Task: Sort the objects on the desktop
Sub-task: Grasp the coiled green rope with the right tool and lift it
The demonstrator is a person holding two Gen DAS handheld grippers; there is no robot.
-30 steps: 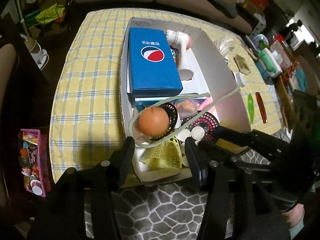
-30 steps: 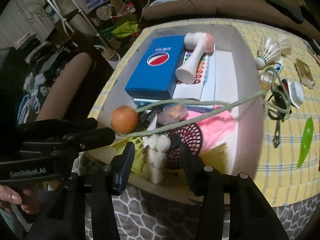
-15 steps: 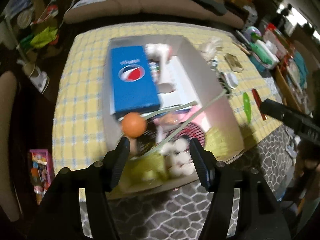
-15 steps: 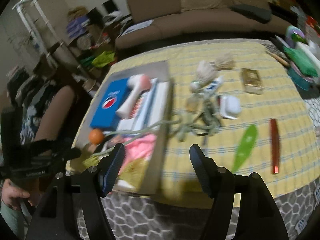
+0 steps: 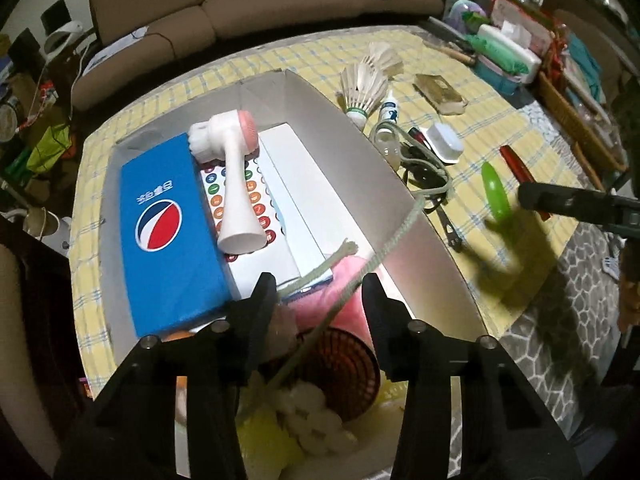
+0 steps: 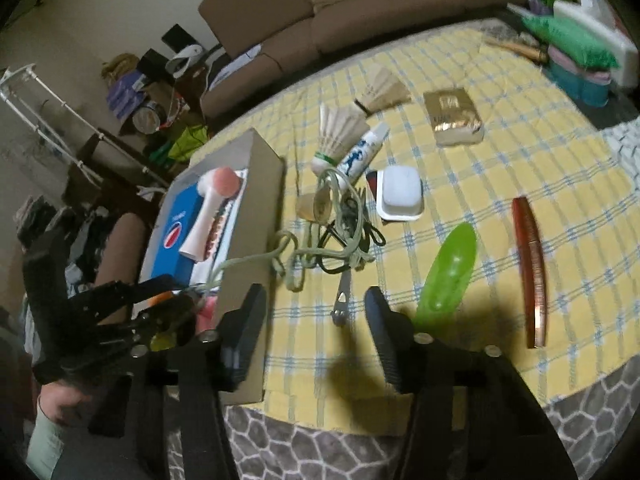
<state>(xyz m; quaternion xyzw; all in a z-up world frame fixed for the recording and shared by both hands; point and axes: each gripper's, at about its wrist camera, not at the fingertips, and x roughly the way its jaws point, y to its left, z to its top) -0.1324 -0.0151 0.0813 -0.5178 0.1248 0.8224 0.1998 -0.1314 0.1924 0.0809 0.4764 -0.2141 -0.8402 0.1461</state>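
Grey cardboard box point(image 5: 400, 200) of sorted items sits on my yellow checked bench point(image 6: 520, 168), brown sofa point(image 5: 248, 4) behind. Inside, a blue carton point(image 5: 168, 232) shows a red-white-blue globe logo. Left tool point(image 5: 320, 300) and right tool point(image 6: 316, 312) are closing, pinching nothing.

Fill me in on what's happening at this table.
A person with a gripper in each hand is sorting clutter into a cardboard box. The left gripper hangs over the box's near end, jaws closing, a pale green cord running between them but not pinched. The right gripper hangs over the tablecloth, also closing, empty, near a green spoon.
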